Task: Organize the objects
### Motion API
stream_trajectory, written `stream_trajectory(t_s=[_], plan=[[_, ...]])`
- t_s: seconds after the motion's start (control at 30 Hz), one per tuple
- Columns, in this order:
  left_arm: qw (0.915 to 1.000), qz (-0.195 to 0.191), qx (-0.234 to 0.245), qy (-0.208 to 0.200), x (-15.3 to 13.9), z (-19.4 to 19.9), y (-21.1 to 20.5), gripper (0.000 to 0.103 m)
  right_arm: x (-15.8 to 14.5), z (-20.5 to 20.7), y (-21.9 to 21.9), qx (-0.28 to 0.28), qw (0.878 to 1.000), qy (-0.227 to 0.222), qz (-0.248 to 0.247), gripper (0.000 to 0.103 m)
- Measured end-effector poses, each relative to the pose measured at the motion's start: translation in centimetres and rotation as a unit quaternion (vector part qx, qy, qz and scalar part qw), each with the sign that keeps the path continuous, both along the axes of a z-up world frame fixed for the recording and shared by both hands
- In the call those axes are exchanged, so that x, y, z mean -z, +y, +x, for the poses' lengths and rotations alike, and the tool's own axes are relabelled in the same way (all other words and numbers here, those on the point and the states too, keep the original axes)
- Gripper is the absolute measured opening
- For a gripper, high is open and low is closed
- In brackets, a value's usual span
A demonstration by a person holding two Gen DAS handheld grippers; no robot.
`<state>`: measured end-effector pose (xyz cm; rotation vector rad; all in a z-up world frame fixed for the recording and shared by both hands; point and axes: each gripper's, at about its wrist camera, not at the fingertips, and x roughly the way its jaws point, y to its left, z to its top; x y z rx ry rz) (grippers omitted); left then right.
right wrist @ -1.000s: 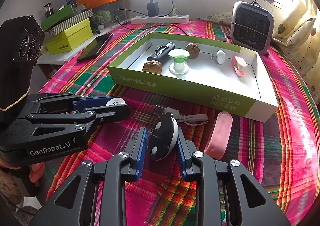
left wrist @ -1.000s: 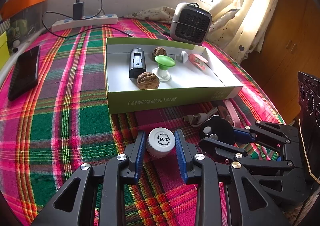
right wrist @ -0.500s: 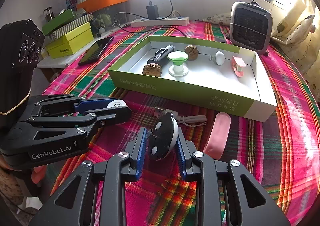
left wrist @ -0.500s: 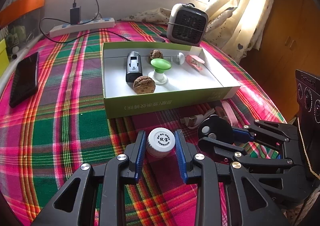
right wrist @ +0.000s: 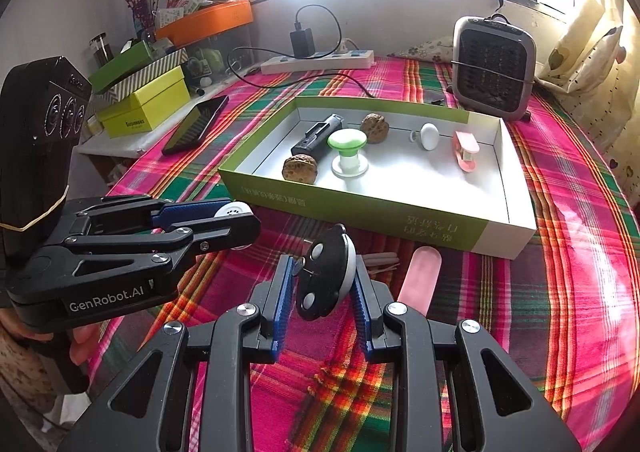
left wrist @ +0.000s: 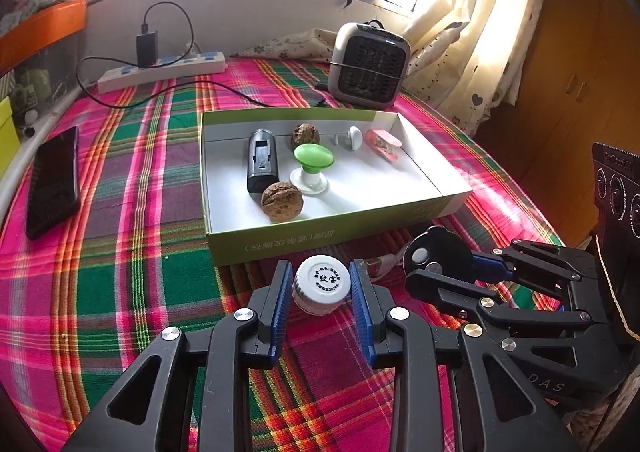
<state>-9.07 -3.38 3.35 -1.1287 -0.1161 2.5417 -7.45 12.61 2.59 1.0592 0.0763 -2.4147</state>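
I've got the left gripper (left wrist: 322, 288) clamped on the white-capped bottle (left wrist: 321, 284), right gripper (right wrist: 325, 278) clamped on the black disc (right wrist: 325, 279) — both near the green box (left wrist: 320, 240) at 12 o'clock. Lift clear of the front wall before releasing — walnut (left wrist: 282, 200) sits close inside.

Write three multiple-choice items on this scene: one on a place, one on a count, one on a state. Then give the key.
1. Where does the pink oblong piece lie?
A. inside the box
B. on the plaid cloth in front of the box
C. on the phone

2. How many walnuts are in the green box?
A. two
B. four
C. none

3. What is the left gripper doing?
A. gaping empty
B. closed on the white-capped bottle
C. holding the phone

Key: 1 B, it lies outside the front wall; 2 A, one near, one far; 3 B, both pads meet the cap.
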Motion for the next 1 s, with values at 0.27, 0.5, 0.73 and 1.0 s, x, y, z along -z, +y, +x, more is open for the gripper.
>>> stream_trajectory(t_s=[0.27,0.5,0.73,1.0], plan=[[0.9999,-0.003,0.004,0.01,-0.8,-0.5,0.7,0.027,-1.0,-0.6,1.0,0.014,1.0,0.009,-0.007,0.029],[0.9998,-0.003,0.011,0.017,-1.5,-1.3,1.4,0.027,-2.0,-1.5,2.2,0.03,0.999,0.021,-0.012,0.029],[0.9997,-0.004,0.019,0.018,-1.7,-2.3,2.3,0.027,-2.5,-2.6,3.2,0.041,0.999,0.024,-0.014,0.029],[0.9995,-0.009,0.023,0.018,-1.9,-3.2,3.1,0.027,-2.5,-3.7,4.1,0.048,0.998,0.021,-0.017,0.029]])
